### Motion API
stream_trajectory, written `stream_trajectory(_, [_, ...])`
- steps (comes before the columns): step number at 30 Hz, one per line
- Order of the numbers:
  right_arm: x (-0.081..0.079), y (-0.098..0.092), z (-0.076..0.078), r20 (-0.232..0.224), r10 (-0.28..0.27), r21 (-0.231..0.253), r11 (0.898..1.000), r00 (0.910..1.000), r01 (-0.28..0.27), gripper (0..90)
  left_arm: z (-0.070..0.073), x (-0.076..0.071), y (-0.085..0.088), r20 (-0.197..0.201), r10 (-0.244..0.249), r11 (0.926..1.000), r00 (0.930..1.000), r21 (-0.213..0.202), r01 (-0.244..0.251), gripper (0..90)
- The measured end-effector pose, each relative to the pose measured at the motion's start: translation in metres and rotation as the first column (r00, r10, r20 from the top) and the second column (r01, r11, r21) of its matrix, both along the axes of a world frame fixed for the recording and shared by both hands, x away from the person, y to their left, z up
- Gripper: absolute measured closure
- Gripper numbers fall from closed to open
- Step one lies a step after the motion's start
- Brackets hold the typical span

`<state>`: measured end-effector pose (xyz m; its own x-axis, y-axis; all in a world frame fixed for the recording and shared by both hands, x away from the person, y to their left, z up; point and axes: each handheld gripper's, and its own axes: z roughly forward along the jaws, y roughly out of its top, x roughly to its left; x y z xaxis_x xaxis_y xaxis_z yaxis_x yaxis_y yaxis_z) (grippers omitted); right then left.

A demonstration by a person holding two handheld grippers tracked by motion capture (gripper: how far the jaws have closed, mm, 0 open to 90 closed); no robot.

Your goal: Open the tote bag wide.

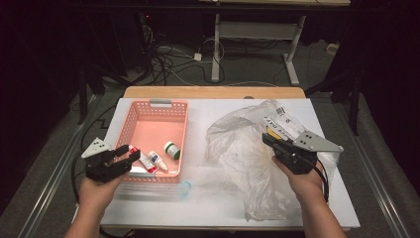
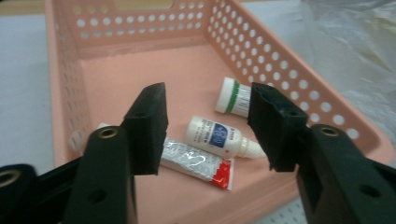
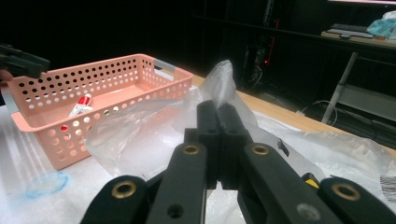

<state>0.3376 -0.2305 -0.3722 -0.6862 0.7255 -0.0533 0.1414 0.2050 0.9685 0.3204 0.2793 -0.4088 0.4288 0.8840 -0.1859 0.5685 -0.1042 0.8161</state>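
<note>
High view: the left hand-held gripper (image 1: 128, 154) is seen over the near left corner of the pink basket (image 1: 130, 121); the right hand-held gripper (image 1: 270, 140) is seen at the clear plastic bag (image 1: 242, 148) on the right half of the white surface (image 1: 208, 203).

Left gripper view: the jaws are seen apart with nothing between them, above the basket floor. Three items are made out in the basket: a red-ended tube (image 2: 198, 163), a dropper bottle (image 2: 217, 136) and a small green-banded bottle (image 2: 232, 97), all lying near the near wall. The far half of the basket floor is bare.

Right gripper view: the jaws are seen closed together, with a peak of bag film rising just behind their tips; whether film is pinched cannot be told. The tube is glimpsed through the basket holes.

A printed label (image 1: 283, 121) is noted at the bag's far end, in the high view. A round blue-tinted patch (image 1: 184, 188) is noted on the surface just in front of the basket. Open surface is left between basket and bag.
</note>
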Motion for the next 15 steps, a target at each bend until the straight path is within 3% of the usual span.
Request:
stream_trajectory(1, [0.000,0.000,0.000,0.002,0.001,0.001,1.000,1.0000,-0.001,90.0,0.001,0.003,0.001,-0.010,0.004,0.9999,0.9999,0.011,-0.004,55.7])
stream_trajectory(3, [-0.001,0.000,0.001,0.005,0.003,-0.001,1.000,1.0000,-0.003,90.0,0.003,0.010,0.001,-0.035,0.001,0.9995,0.9994,0.031,0.000,59.9])
stream_trajectory(4, [0.000,0.000,0.001,0.007,0.004,-0.001,1.000,1.0000,-0.004,90.0,0.004,0.018,0.002,-0.069,0.005,0.9992,0.9976,0.041,-0.002,62.4])
stream_trajectory(5, [0.000,0.000,0.001,0.007,0.004,-0.001,1.000,1.0000,-0.004,90.0,0.004,0.018,0.002,-0.069,0.005,0.9992,0.9976,0.041,-0.002,64.8])
stream_trajectory(9, [-0.001,0.000,0.000,0.004,0.005,-0.002,1.000,1.0000,-0.005,90.0,0.004,0.032,0.001,-0.131,-0.001,0.9977,0.9914,0.067,0.010,70.2])
stream_trajectory(11, [-0.001,0.001,0.000,0.003,0.005,-0.001,1.000,1.0000,-0.005,90.0,0.002,0.039,0.001,-0.168,-0.003,0.9968,0.9858,0.078,0.016,70.4])
stream_trajectory(12, [-0.001,0.001,0.000,-0.002,0.003,0.003,1.000,1.0000,-0.003,90.0,0.001,0.046,0.001,-0.208,-0.014,0.9958,0.9780,0.085,0.033,74.0])
stream_trajectory(13, [-0.001,0.001,0.000,-0.002,0.003,0.003,1.000,1.0000,-0.003,90.0,0.001,0.046,0.001,-0.208,-0.014,0.9958,0.9780,0.085,0.033,76.7])
stream_trajectory(15, [-0.001,0.001,0.000,-0.003,0.003,0.003,1.000,1.0000,-0.003,90.0,0.001,0.052,0.001,-0.248,-0.014,0.9942,0.9687,0.100,0.040,77.1])
